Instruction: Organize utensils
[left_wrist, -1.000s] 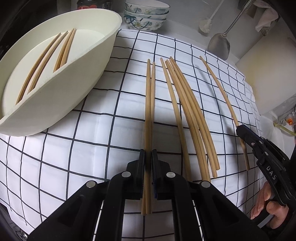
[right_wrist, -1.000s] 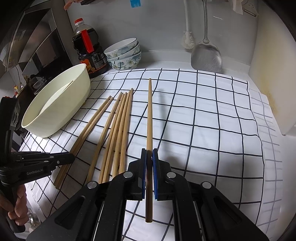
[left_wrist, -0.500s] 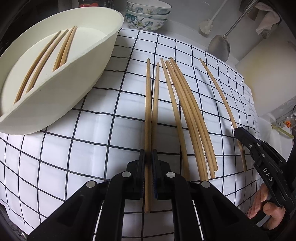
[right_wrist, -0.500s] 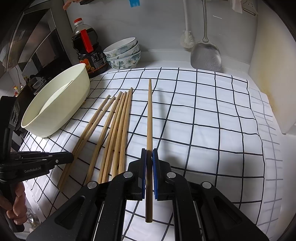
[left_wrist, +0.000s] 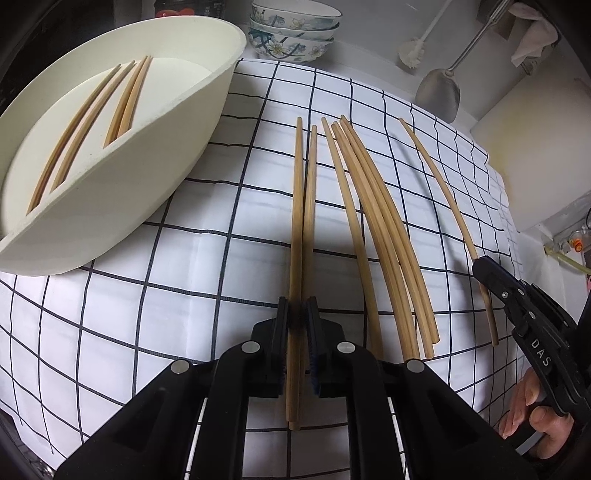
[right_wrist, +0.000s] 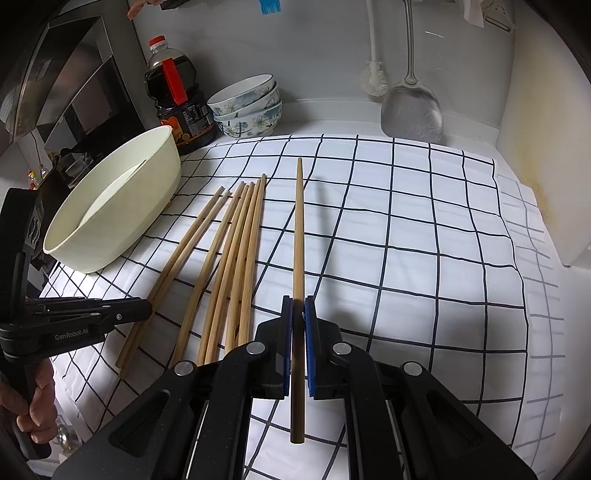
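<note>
Checked cloth (right_wrist: 406, 229) covers the counter; on it lie loose chopsticks (right_wrist: 236, 258), apparently six, beside a cream bowl (right_wrist: 110, 221).

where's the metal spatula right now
The metal spatula leans against the back wall at the far right of the counter, beyond the checked cloth, beside the white brush.

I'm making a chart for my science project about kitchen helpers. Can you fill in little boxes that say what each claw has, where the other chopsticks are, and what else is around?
left claw: shut on one chopstick, a second lying close beside it
right claw: shut on single chopstick
loose chopsticks: bunched on the checked cloth, between the two claws
cream bowl: four chopsticks inside
behind the cloth: stacked flowered bowls, dark sauce bottle, metal spatula
</note>
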